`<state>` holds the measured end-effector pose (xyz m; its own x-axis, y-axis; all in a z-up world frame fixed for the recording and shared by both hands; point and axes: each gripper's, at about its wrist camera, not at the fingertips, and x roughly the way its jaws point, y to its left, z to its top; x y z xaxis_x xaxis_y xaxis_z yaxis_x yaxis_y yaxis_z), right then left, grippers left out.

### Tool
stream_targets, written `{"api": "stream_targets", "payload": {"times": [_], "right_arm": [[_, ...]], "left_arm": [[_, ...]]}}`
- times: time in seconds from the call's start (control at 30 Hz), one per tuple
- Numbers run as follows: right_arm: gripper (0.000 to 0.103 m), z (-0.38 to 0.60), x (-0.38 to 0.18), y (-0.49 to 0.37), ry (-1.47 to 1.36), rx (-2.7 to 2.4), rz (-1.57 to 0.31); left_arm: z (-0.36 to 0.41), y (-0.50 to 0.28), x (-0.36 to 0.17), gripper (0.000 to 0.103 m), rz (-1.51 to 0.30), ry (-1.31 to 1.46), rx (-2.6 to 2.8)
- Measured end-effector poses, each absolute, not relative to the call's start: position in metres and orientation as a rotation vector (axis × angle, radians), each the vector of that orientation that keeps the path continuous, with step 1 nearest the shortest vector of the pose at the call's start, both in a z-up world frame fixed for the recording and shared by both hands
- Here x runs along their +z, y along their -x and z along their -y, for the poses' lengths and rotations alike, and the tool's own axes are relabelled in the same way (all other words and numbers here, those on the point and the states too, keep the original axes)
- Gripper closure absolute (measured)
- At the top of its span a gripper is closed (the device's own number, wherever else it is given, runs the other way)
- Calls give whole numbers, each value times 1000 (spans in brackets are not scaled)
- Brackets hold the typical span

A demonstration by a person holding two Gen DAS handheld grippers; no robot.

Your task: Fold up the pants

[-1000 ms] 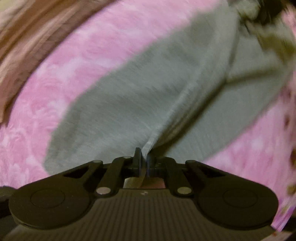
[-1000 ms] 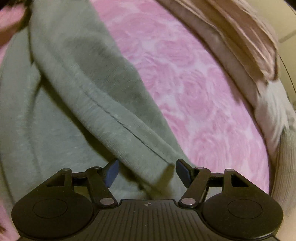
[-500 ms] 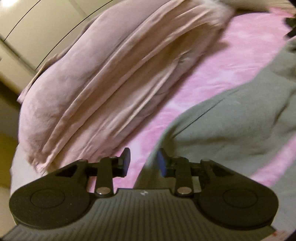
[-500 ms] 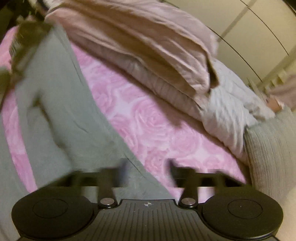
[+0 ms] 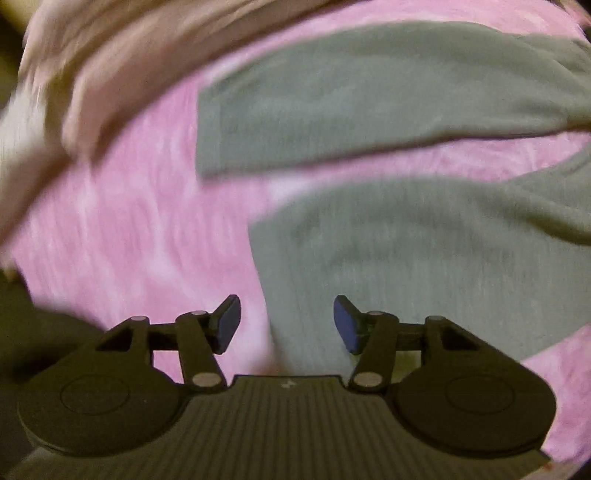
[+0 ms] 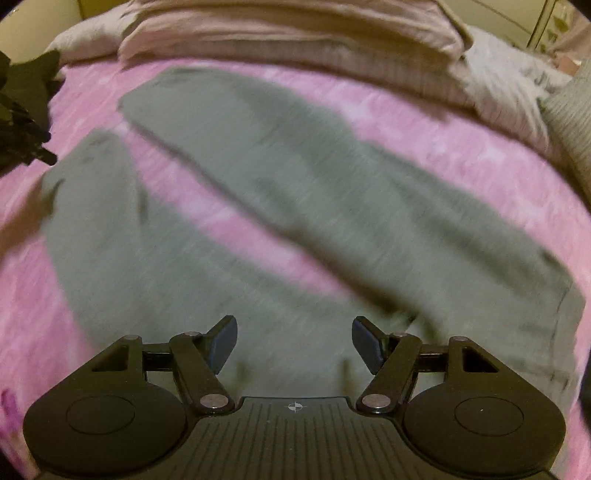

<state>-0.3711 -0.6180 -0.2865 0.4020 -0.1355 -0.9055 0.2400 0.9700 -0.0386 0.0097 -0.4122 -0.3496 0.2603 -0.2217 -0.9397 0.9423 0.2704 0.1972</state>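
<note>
Grey-green pants (image 6: 280,206) lie spread on a pink rose-patterned bed cover (image 6: 461,162), both legs apart in a V. In the left wrist view the two leg ends (image 5: 369,103) point left, the nearer leg (image 5: 424,258) running under the gripper. My left gripper (image 5: 286,325) hovers over the nearer leg's hem edge; its jaws are opening and hold nothing. My right gripper (image 6: 293,345) stands open above the upper part of the pants, nothing pinched between its blue pads (image 6: 221,345). Both views are motion-blurred.
A crumpled pale pink duvet (image 6: 295,33) lies along the far side of the bed, also at top left in the left wrist view as the duvet (image 5: 85,74). A grey ribbed cushion (image 6: 570,122) sits at right. A dark object (image 6: 22,110) shows at the left edge.
The left gripper let go of the pant fabric it was pinching and widened, swinging over to the leg ends. The right gripper stayed open and lifted back, showing the whole pants.
</note>
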Motion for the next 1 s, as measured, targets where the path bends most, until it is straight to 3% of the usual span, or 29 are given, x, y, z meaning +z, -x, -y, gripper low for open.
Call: {"api": "stream_targets", "payload": {"times": [0.07, 0.17, 0.3, 0.33, 0.53, 0.67, 0.87, 1.0], "right_arm": [[37, 598, -293, 382, -116, -242, -1164], [37, 581, -300, 394, -135, -287, -1197], [37, 571, -300, 403, -145, -375, -1210], [37, 572, -298, 403, -151, -397, -1208], [37, 553, -266, 412, -192, -492, -1154], [37, 536, -251, 427, -198, -512, -1141], [37, 540, -258, 466, -252, -573, -1169], [37, 583, -265, 516, -323, -691, -1149]], "left_arm": [[395, -20, -367, 41, -1071, -852, -923], [377, -27, -391, 43, -1159, -758, -903], [362, -27, -383, 78, -1176, -641, -920], [356, -27, -375, 79, -1169, -613, -927], [291, -10, -302, 80, -1135, -531, -962], [228, 18, -277, 80, -1203, -523, -942], [184, 55, -308, 79, -1290, -563, -864], [190, 75, -325, 72, -1264, -664, -774]]}}
